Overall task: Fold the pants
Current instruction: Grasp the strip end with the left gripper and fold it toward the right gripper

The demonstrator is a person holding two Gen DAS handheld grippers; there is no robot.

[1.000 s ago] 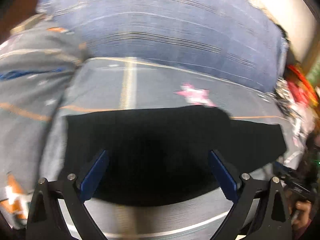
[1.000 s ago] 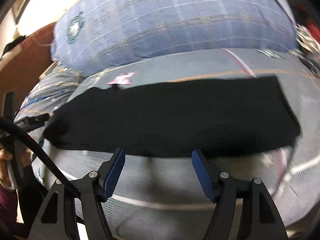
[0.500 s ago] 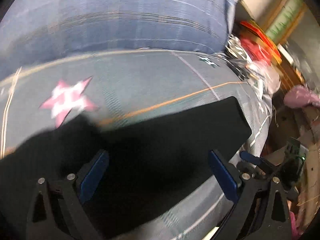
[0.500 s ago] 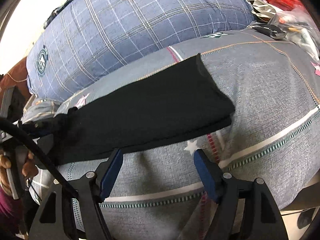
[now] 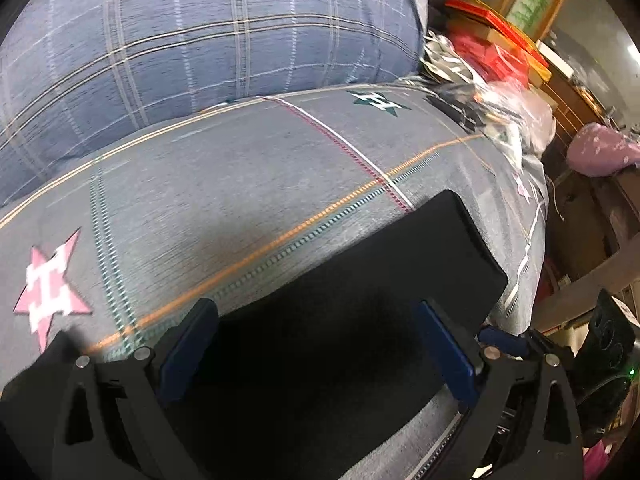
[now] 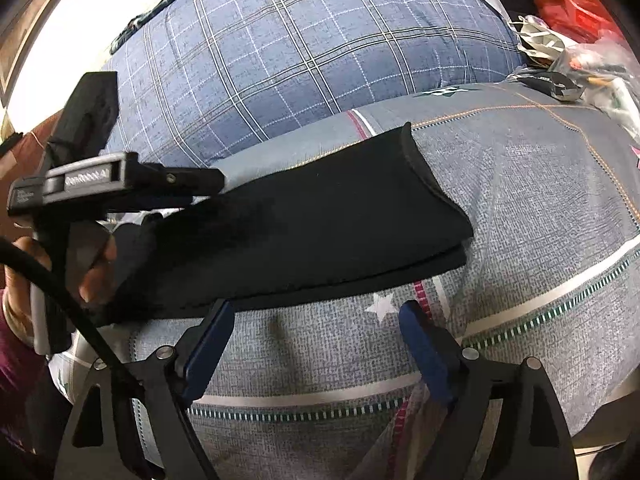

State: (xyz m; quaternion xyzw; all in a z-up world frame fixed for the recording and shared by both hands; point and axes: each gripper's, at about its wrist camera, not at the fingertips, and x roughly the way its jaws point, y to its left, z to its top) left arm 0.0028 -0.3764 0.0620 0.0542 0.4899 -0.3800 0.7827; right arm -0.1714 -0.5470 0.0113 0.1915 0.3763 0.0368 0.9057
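While spread wide, jaws above pants [image 5: 340, 320].

Indoor light, moderate. Right wrist view: overexposed white patch at upper left, detail lost there. Both views: heavy fisheye bowing, dark vignette at corners. Left wrist view: motion smear across the grey bedspread [image 5: 248, 184]; right edge clutter soft. Black pants [image 6: 320, 232] read as near-featureless dark mass, folds only faintly visible. Soft shadow under their near edge.

Matt black cloth pants [image 6: 320, 216], woven bedsheet [image 6: 540, 208]
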